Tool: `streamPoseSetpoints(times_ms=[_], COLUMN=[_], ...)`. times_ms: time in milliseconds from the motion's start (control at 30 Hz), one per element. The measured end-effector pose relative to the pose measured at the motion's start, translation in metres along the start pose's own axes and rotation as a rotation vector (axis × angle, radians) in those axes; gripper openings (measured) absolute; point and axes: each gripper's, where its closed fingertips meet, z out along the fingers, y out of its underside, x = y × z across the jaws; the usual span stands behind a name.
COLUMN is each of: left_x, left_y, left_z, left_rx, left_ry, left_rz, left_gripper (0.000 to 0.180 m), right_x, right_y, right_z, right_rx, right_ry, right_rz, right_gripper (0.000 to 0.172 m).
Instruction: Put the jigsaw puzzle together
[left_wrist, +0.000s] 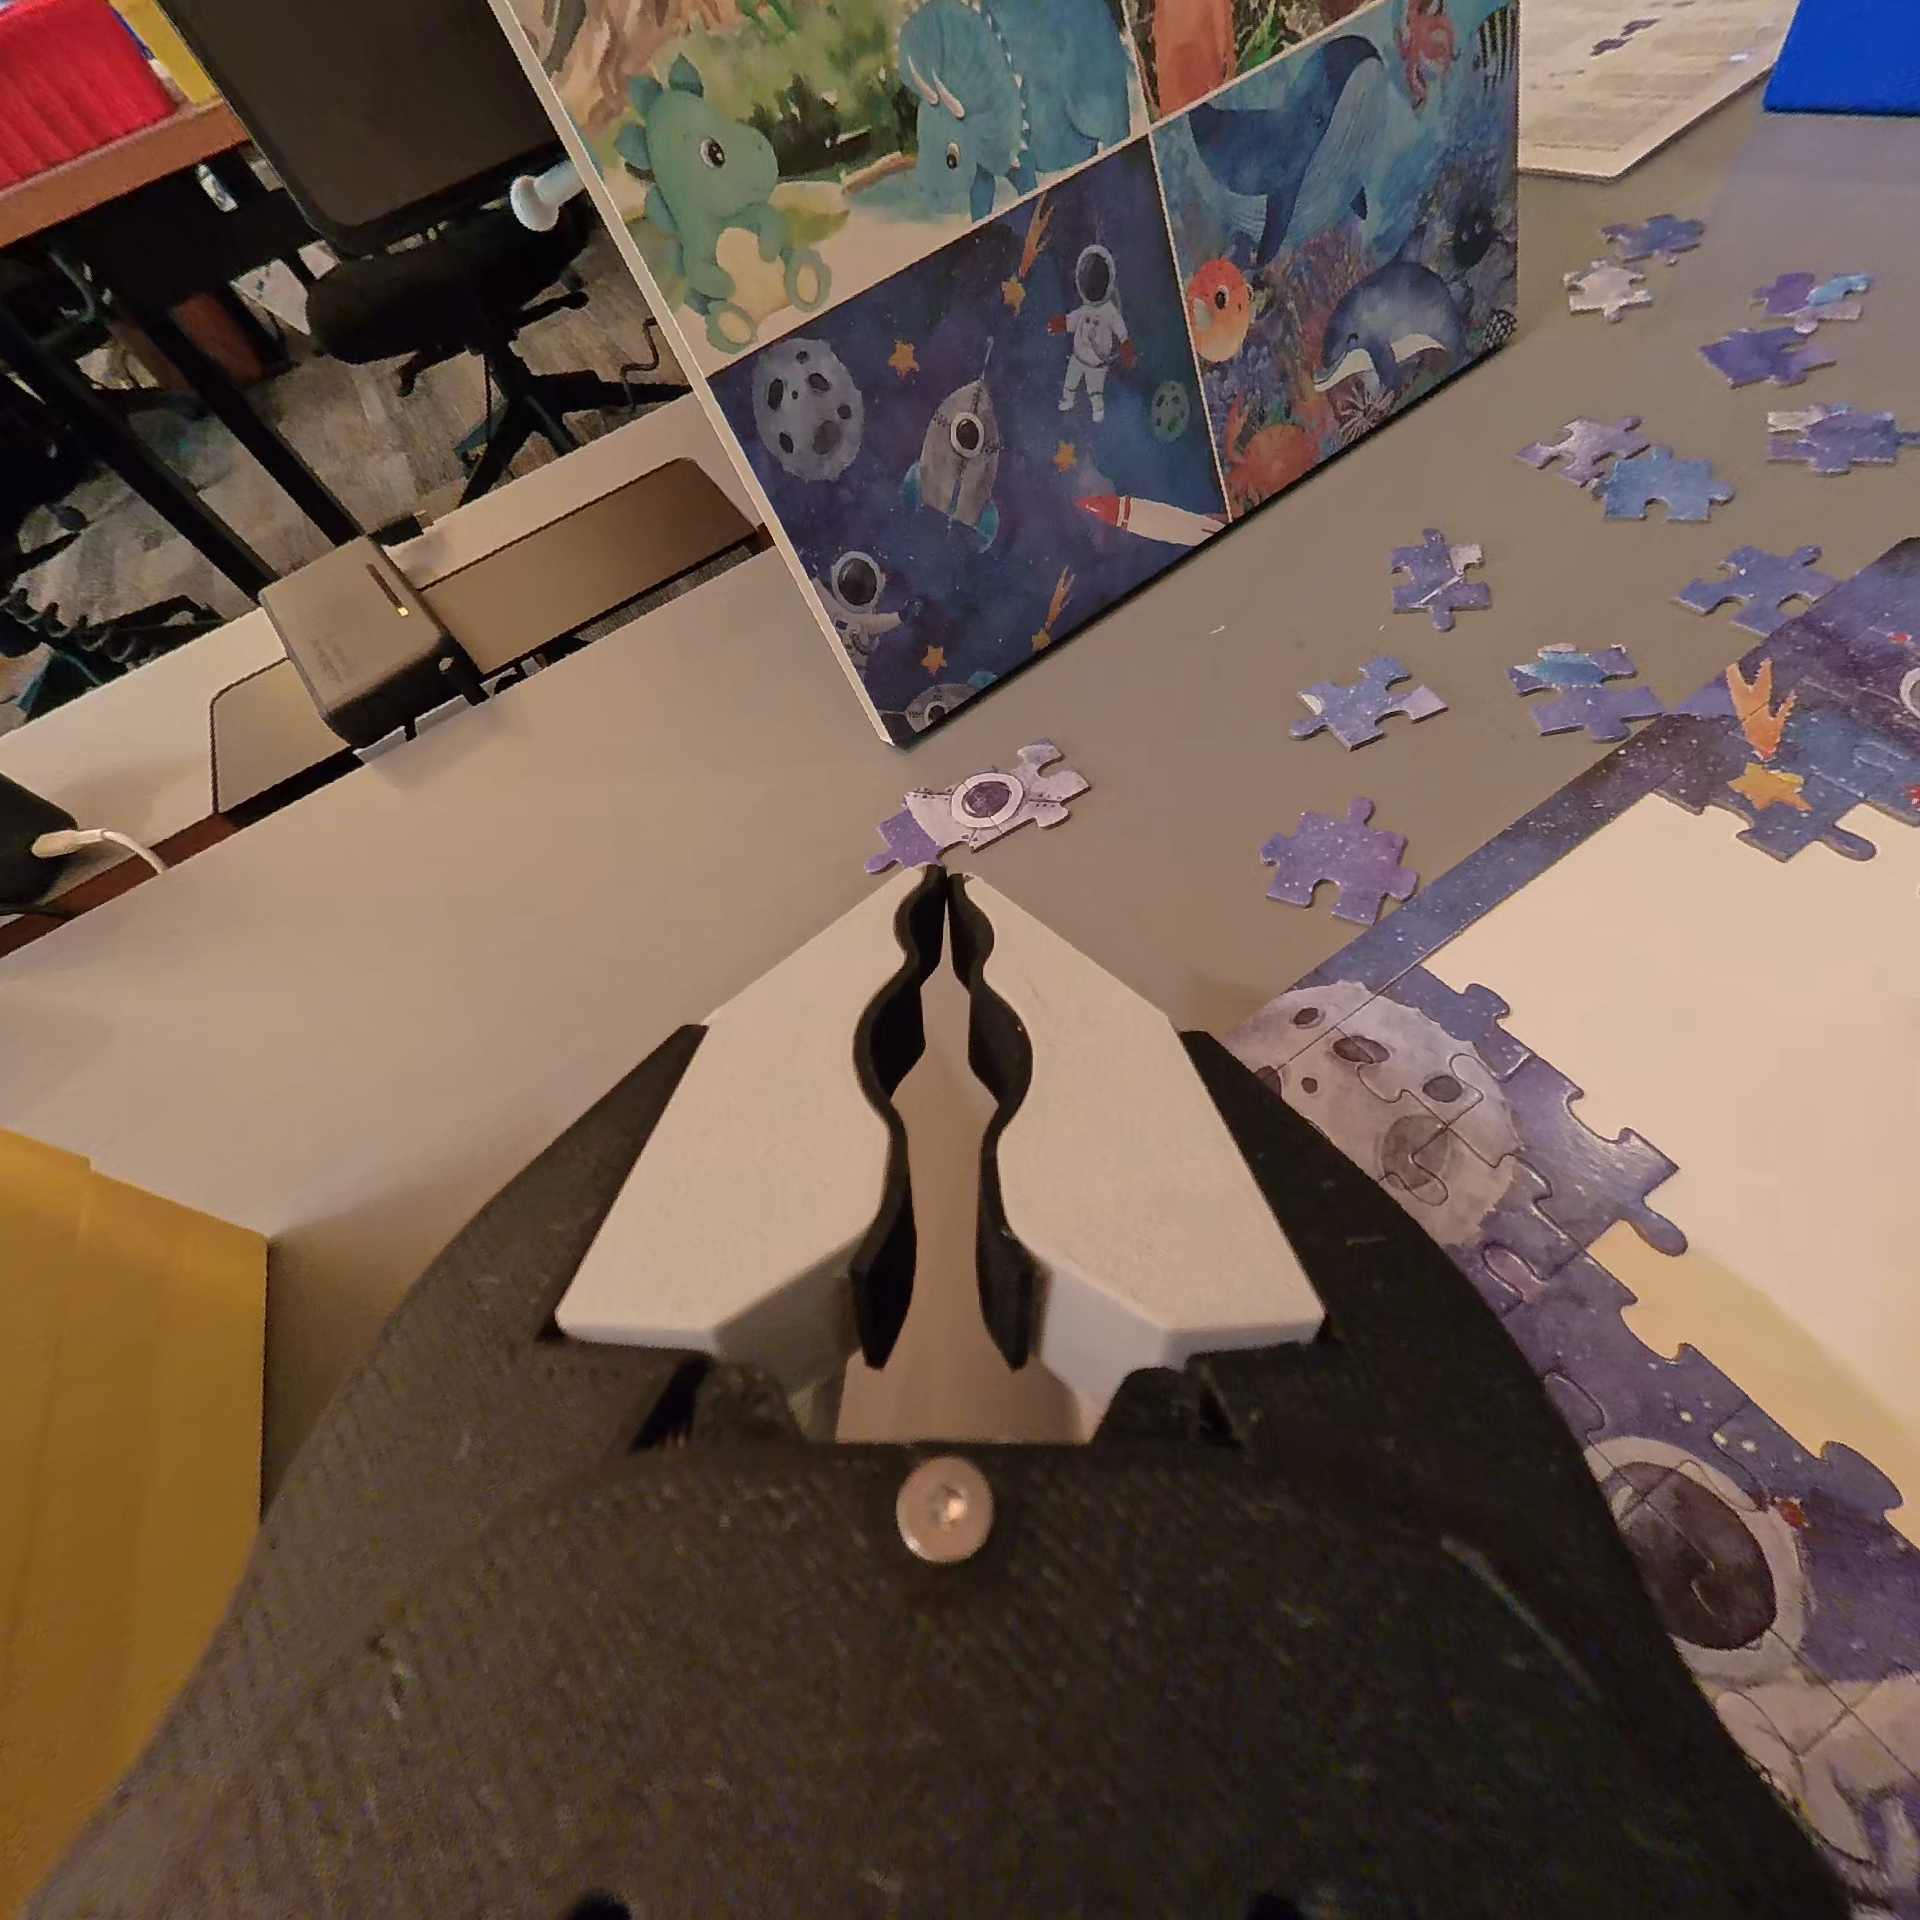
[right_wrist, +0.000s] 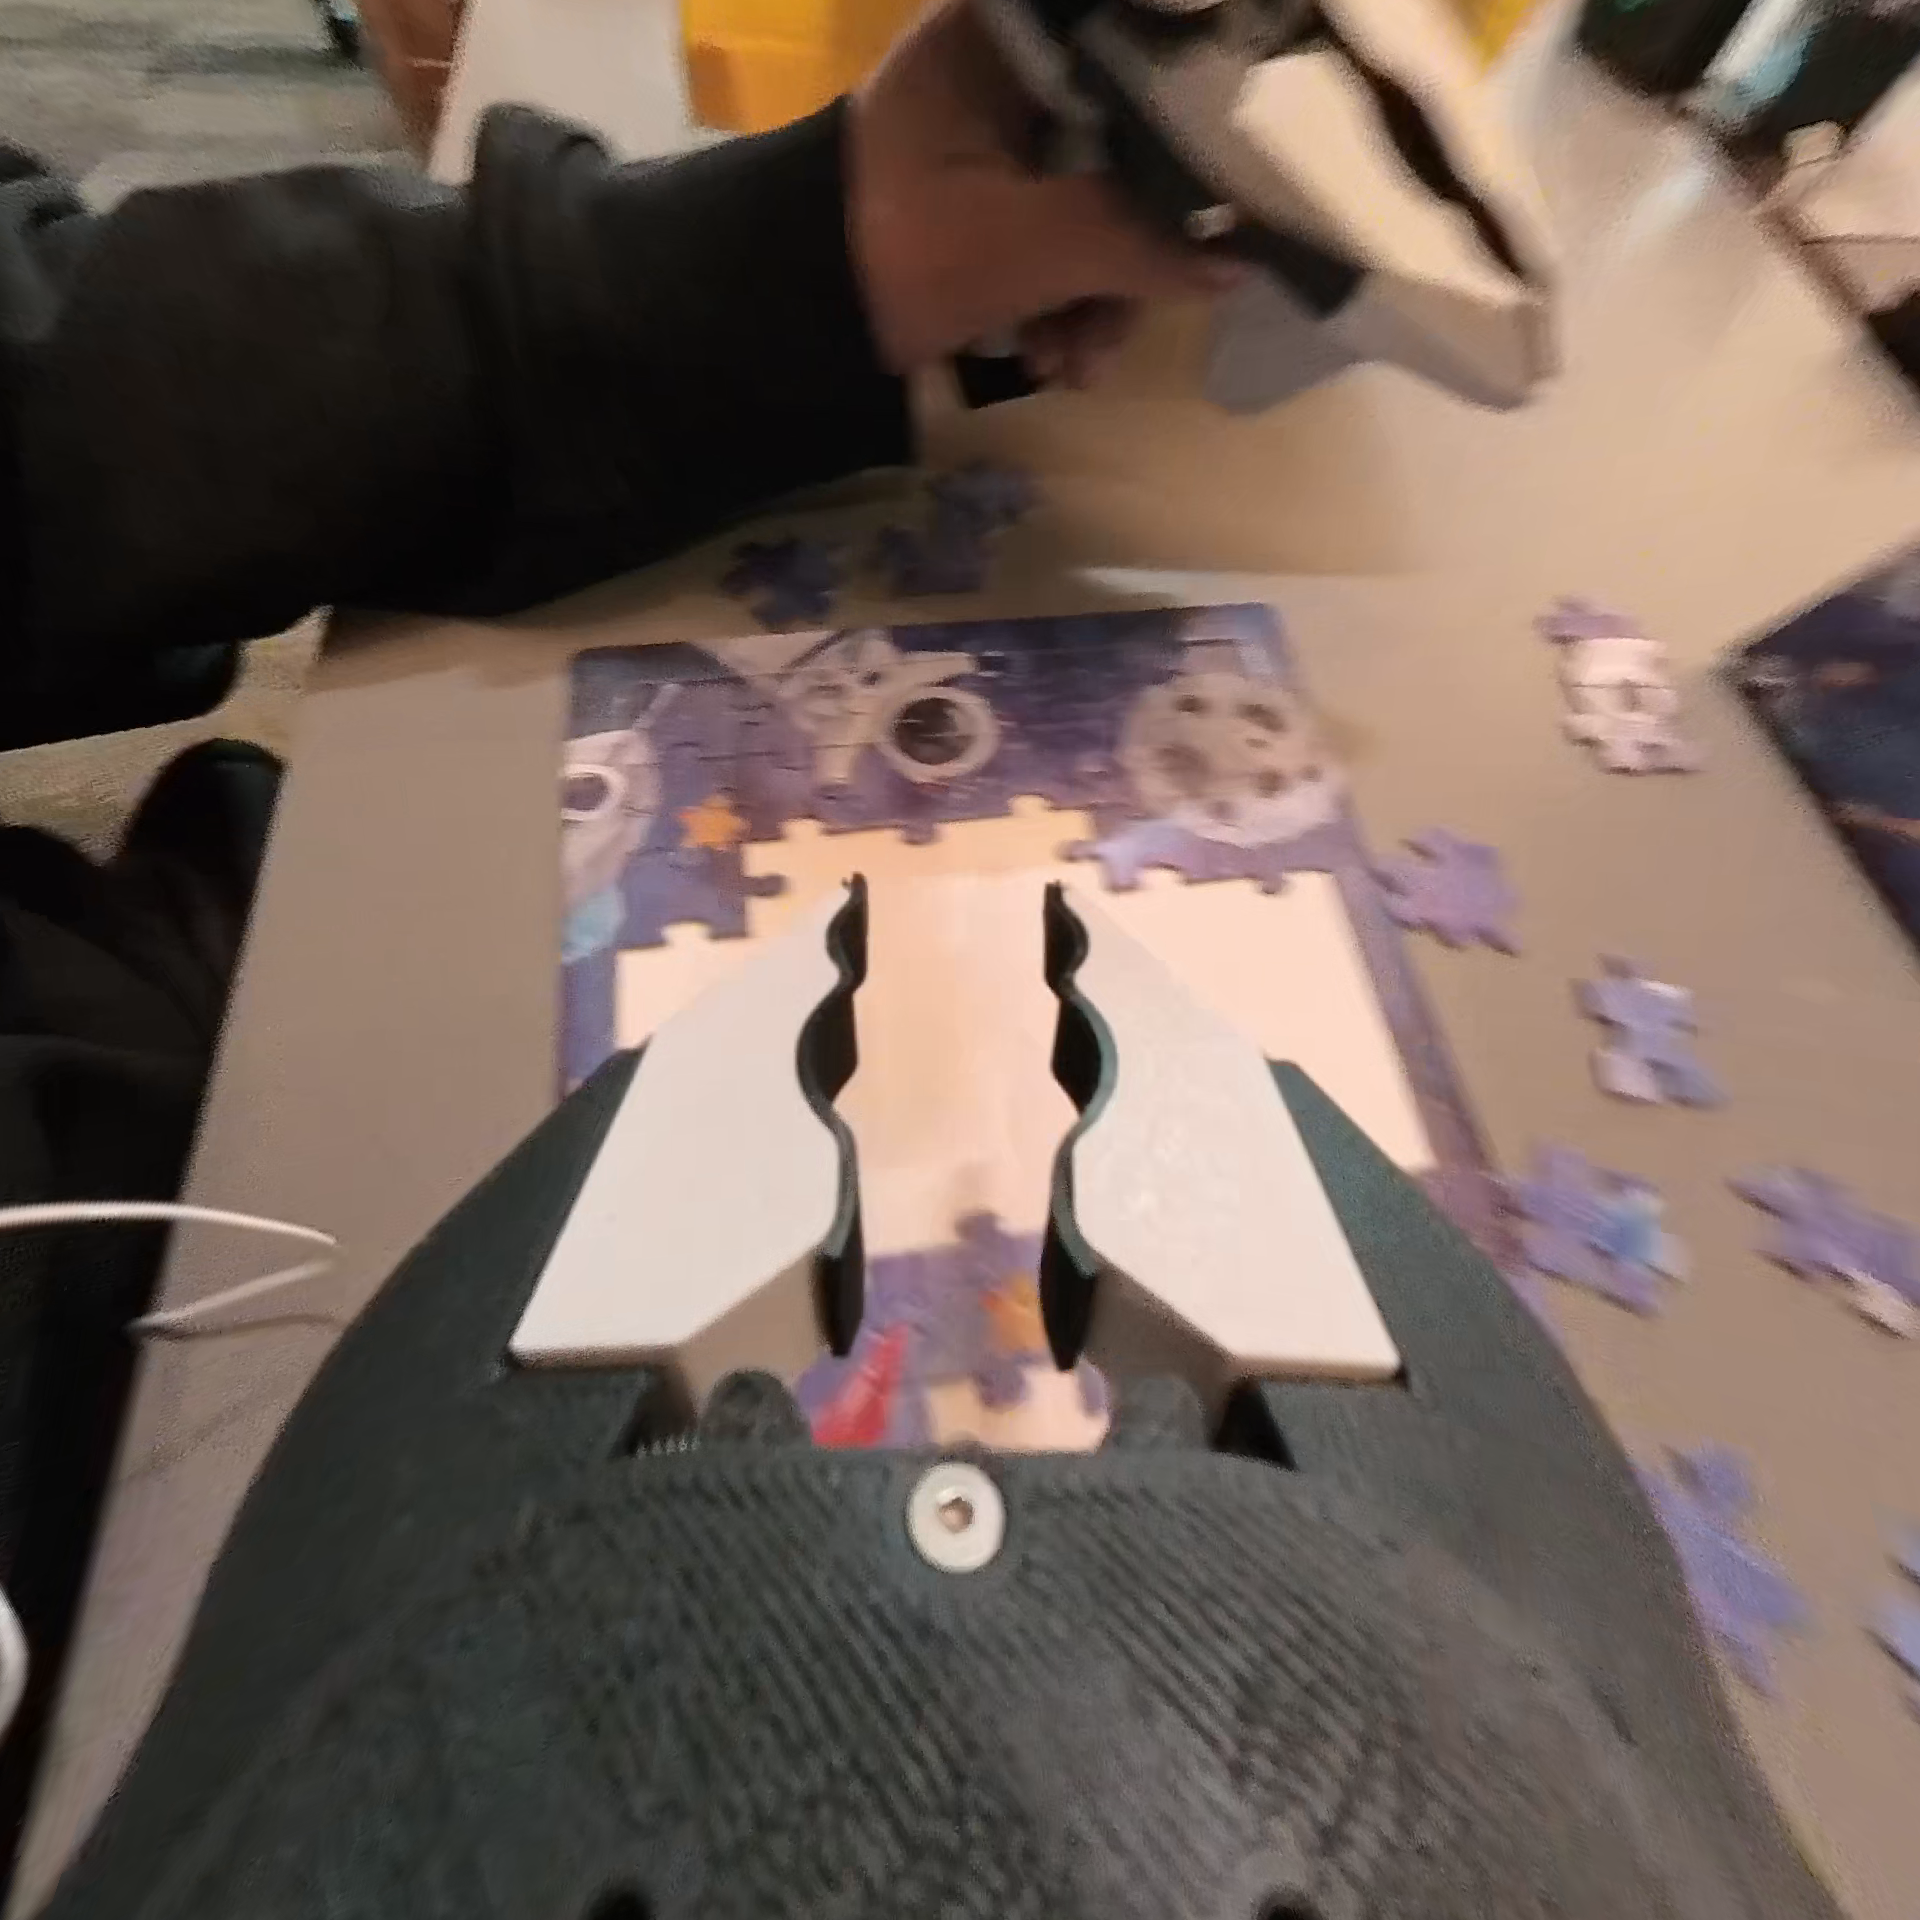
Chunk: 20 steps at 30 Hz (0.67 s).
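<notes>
Puzzle (right_wrist: 935, 727) border partly joined, middle bare beneath the right tool (right_wrist: 951, 894) with fingers apart, while the left tool (left_wrist: 940, 878), pinched together and empty, sits just behind a loose rocket piece (left_wrist: 982, 805) on the table (left_wrist: 520, 935).

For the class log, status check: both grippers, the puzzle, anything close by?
Left gripper shut, tips at a two-piece rocket chunk. Right gripper open, nothing between, over the unfinished puzzle. Loose pieces scattered; box beyond.
</notes>
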Motion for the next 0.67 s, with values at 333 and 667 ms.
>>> streamPoseSetpoints(times_ms=[333,667], left_x=[-0.001,0.002], left_y=[0.003,0.004], left_z=[0.002,0.003], left_rx=[-0.015,-0.026], left_ry=[-0.004,0.0], left_rz=[0.0,0.015], left_gripper=[0.0,0.0], right_x=[0.136,0.136], right_y=[0.03,0.028], right_z=[-0.126,-0.142], right_rx=[0.415,0.505], right_ry=[0.345,0.304], right_rz=[0.161,0.247], right_gripper=[0.018,0.023])
